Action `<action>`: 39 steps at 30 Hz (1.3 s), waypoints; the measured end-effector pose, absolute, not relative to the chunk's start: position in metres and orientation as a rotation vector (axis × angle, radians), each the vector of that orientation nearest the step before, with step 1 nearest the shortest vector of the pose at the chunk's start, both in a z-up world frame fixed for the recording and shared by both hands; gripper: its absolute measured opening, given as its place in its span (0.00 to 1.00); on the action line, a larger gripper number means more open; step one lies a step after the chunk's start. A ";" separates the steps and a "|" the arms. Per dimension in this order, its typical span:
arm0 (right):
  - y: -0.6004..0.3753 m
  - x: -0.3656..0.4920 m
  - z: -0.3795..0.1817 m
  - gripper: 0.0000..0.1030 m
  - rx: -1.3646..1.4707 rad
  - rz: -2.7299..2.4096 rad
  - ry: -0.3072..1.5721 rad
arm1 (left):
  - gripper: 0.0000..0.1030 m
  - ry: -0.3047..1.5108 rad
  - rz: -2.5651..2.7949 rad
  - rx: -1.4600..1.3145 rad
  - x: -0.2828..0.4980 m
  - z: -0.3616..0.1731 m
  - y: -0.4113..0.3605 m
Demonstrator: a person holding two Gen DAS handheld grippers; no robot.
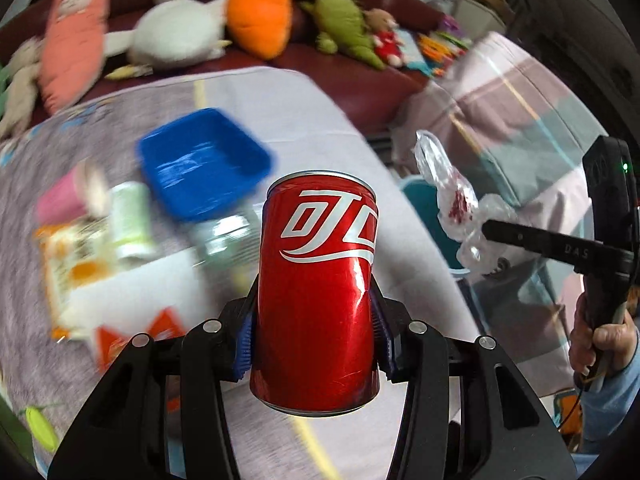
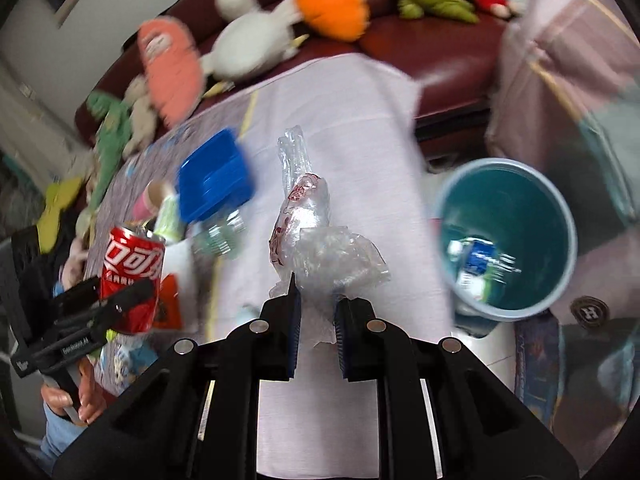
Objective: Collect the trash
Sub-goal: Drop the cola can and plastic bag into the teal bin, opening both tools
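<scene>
- Trash first: a shiny red can (image 1: 316, 292), round and smooth, is squeezed upright between the left gripper (image 1: 314, 336) fingers, up off the table (image 1: 280, 100).
- A crinkly clear plastic bag (image 2: 316, 240) is pinched in the right gripper (image 2: 316, 316), whose fingers are closed on it.
- A round teal bin (image 2: 508, 236) stands beside the table with a wrapper inside.
- A blue tray (image 1: 204, 168) sits on the pale cloth.
- Soft toys (image 1: 256, 12) lie on the dark red sofa (image 1: 360, 84).

A red soda can (image 1: 316, 292) with white lettering stands upright, lifted off the table, dented at its side. At its 3 o'clock hangs a crumpled clear plastic bag (image 2: 316, 236) with red print. Teal bin (image 2: 506, 240) at the bag's 3 o'clock holds a blue-labelled wrapper.
</scene>
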State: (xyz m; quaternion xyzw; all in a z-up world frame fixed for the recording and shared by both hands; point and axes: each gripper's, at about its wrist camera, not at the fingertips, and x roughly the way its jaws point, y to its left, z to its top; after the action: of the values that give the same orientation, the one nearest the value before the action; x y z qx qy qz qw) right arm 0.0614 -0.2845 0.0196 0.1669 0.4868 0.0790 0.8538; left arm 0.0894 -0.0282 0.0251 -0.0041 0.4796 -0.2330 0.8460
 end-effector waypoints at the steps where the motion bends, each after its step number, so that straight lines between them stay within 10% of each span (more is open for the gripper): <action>1: -0.304 0.060 0.019 0.14 0.376 0.138 1.013 | 0.47 1.019 -0.512 0.008 0.093 0.024 -0.045; 27: -0.501 0.058 -0.036 0.16 0.609 -0.126 0.988 | 0.47 1.215 -0.723 0.220 0.160 -0.057 -0.300; 32: -0.509 0.062 -0.041 0.17 0.613 -0.137 0.997 | 0.80 1.207 -0.699 0.235 0.167 -0.064 -0.312; 39: -0.508 0.069 -0.048 0.17 0.613 -0.132 1.014 | 0.82 1.214 -0.675 0.230 0.167 -0.068 -0.300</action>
State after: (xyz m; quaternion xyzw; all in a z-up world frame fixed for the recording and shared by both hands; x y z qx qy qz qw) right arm 0.0694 -0.5079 -0.0475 0.2885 0.4777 -0.0622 0.8275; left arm 0.1673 -0.3001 -0.0680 0.1059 0.5580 -0.3101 0.7624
